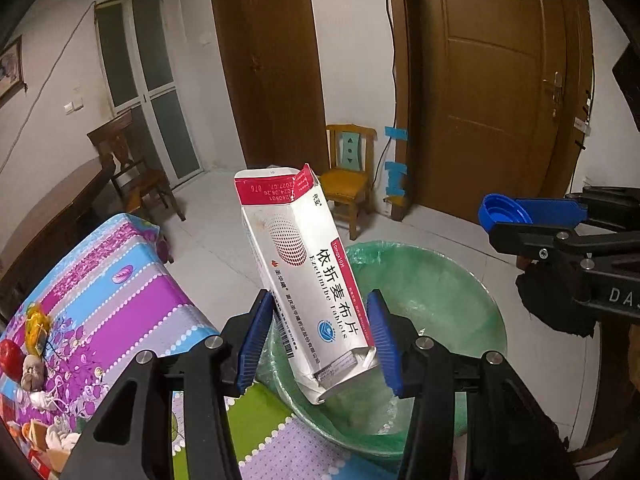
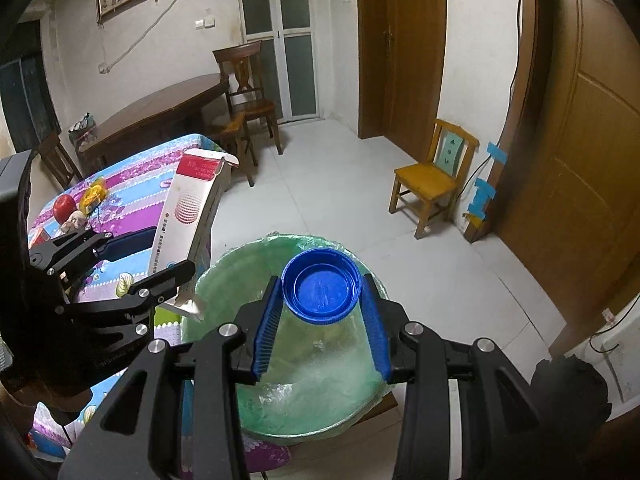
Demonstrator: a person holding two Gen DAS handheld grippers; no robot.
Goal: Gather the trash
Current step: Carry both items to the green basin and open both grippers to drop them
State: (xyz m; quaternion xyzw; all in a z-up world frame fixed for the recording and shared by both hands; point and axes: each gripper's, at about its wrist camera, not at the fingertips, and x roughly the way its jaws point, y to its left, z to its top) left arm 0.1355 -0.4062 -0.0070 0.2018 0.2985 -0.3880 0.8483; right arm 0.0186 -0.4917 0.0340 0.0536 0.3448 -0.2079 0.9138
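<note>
My left gripper (image 1: 320,320) is shut on a white and red medicine box (image 1: 304,264), held upright over the near rim of a bin lined with a green bag (image 1: 440,280). The box also shows in the right wrist view (image 2: 192,216). My right gripper (image 2: 320,300) is shut on a blue bottle cap (image 2: 320,284), open side toward the camera, above the same bin (image 2: 312,380). In the left wrist view the cap (image 1: 500,210) and right gripper (image 1: 520,220) are at the right, above the bin's far side.
A table with a striped purple and blue cloth (image 1: 100,280) stands left of the bin, with an apple (image 2: 64,206), a yellow item and small figures on it. A small yellow chair (image 2: 432,176), a dark dining table (image 2: 160,108) and wooden doors stand beyond.
</note>
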